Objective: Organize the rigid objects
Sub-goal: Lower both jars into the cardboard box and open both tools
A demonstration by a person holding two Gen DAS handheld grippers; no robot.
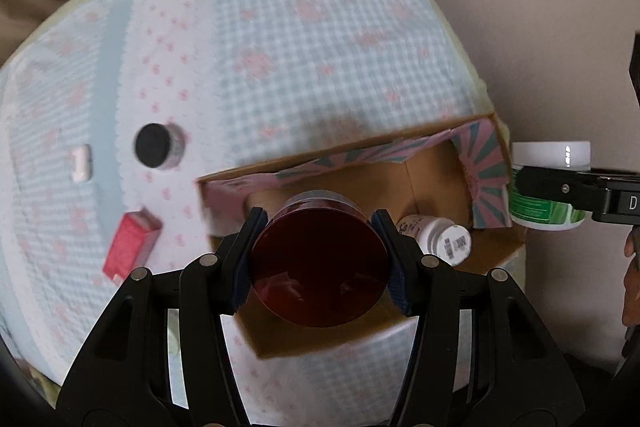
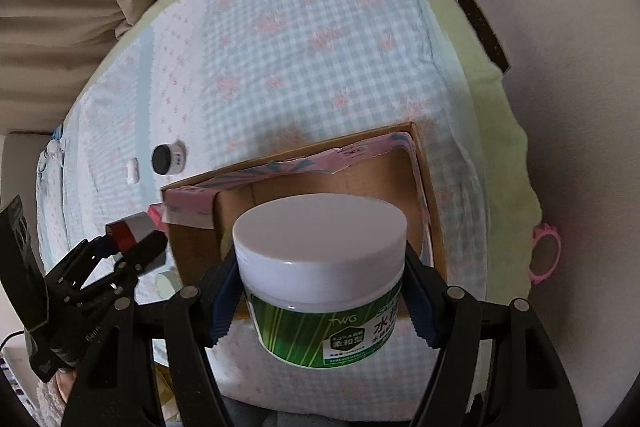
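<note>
My left gripper (image 1: 320, 259) is shut on a dark red jar (image 1: 320, 267) and holds it over the open cardboard box (image 1: 352, 335), above its near edge. A white pill bottle (image 1: 440, 239) lies inside the box. My right gripper (image 2: 320, 291) is shut on a green jar with a white lid (image 2: 320, 267), held above the box (image 2: 424, 163) at its near right part. In the left wrist view the green jar (image 1: 548, 183) shows just right of the box. In the right wrist view the left gripper (image 2: 132, 247) with the red jar (image 2: 124, 231) is left of the box.
On the checked blue bedspread (image 1: 300, 27) left of the box lie a small black-lidded jar (image 1: 158, 147), a small white object (image 1: 82, 163) and a red flat case (image 1: 130, 247). A pink round mirror (image 2: 546, 259) sits at the bed's right edge. Curtains hang behind.
</note>
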